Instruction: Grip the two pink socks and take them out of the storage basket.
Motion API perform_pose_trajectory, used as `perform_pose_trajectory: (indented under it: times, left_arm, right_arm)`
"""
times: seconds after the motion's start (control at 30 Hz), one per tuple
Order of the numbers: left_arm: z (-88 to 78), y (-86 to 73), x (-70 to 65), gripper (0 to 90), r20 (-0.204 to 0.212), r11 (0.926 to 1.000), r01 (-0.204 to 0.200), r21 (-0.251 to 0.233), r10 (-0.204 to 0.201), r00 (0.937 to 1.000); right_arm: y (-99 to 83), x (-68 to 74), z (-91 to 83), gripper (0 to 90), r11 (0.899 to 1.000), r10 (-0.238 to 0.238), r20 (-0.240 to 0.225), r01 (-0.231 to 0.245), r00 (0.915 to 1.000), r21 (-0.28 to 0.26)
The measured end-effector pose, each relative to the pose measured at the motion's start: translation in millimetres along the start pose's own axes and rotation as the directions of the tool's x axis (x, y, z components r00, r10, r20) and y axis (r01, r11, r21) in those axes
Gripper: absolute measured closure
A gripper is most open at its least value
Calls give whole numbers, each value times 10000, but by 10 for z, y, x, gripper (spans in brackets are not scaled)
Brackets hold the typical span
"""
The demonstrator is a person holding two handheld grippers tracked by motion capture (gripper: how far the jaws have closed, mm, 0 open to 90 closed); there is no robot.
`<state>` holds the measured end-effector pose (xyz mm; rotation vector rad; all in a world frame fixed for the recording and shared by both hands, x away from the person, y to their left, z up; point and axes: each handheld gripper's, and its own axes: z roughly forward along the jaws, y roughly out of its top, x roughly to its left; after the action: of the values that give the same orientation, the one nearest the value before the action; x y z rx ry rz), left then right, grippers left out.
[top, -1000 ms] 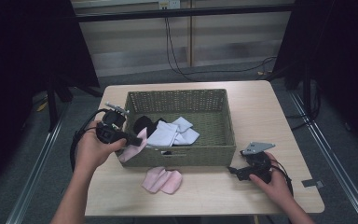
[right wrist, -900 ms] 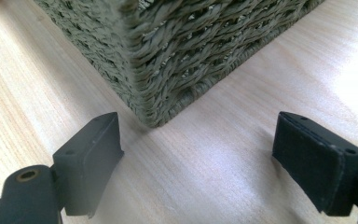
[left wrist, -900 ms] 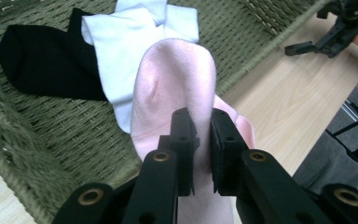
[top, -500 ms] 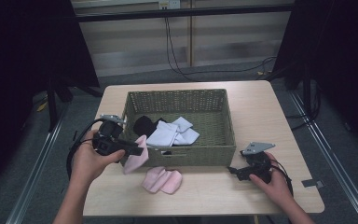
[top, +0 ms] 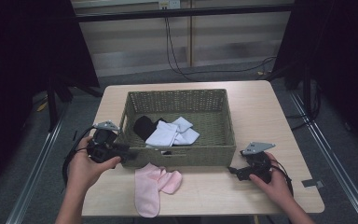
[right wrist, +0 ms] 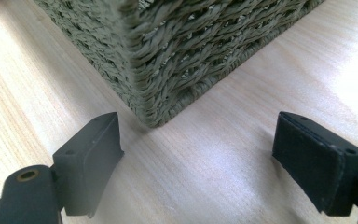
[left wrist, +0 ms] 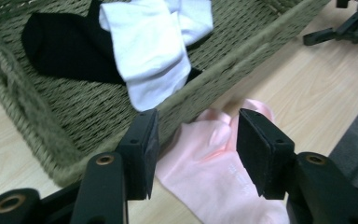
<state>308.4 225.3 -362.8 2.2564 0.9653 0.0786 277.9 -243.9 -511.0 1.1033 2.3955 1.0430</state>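
Left gripper view: you are opening the left gripper (left wrist: 193, 154), jaws spread, pink sock (left wrist: 219, 175) lying just ahead, lengthwise.

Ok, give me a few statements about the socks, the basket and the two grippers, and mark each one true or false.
1. The pink socks lie on the table in front of the wicker basket. True.
2. The left gripper is clamped on a pink sock. False: its jaws have just been opening and stand apart, with the pink socks lying on the table beyond them.
3. White socks and a black sock are inside the basket. True.
4. The right gripper holds a white sock. False: its jaws are open and empty, near a corner of the basket.
5. The basket is tipped on its side. False: it stands upright on the table.
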Motion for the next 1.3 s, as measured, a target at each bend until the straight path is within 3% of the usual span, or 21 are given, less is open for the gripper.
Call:
perform_pose_trajectory:
  times: [0.47,0.77,1.3]
  left_arm:
    - [172,-266,91,449,-577,9997,-90,220,102,9983]
    - [306,-421,119,432,-643,9995,-83,312,103,9979]
    - [565,-648,200,414,-534,9988,300,384,-280,9982]
  right_arm:
    - [0,0,0,147,10000,1,1,-1,10000,-1]
    - [0,0,0,147,10000,-3,0,3,10000,-1]
    - [0,0,0,147,10000,-2,1,2,10000,-3]
